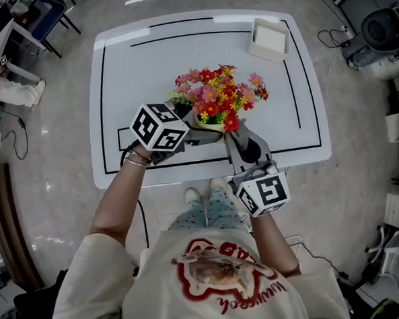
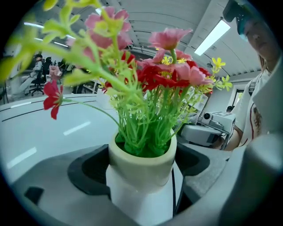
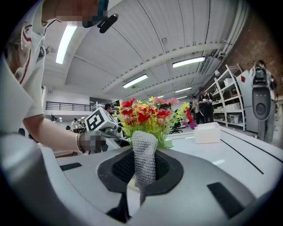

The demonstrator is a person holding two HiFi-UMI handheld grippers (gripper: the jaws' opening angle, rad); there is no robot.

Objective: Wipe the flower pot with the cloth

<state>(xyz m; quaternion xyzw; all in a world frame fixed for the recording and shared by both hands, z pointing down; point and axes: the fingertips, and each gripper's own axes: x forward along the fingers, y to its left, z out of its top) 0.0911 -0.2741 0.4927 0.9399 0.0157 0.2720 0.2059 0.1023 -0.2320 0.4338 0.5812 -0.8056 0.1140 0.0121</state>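
The cream flower pot carries green stems with red, pink and yellow flowers. My left gripper is shut on the pot's body just under its rim. In the head view the flowers stand over the table's front edge, with the left gripper at their left. A grey knitted cloth stands upright between the jaws of my right gripper, which is shut on it. That gripper sits just right of the pot, below the flowers. Whether the cloth touches the pot is hidden.
The white table has black lines marked on it. A white box stands at its far right corner, also seen as the white box behind the flowers. Chairs, shelves and machines ring the table.
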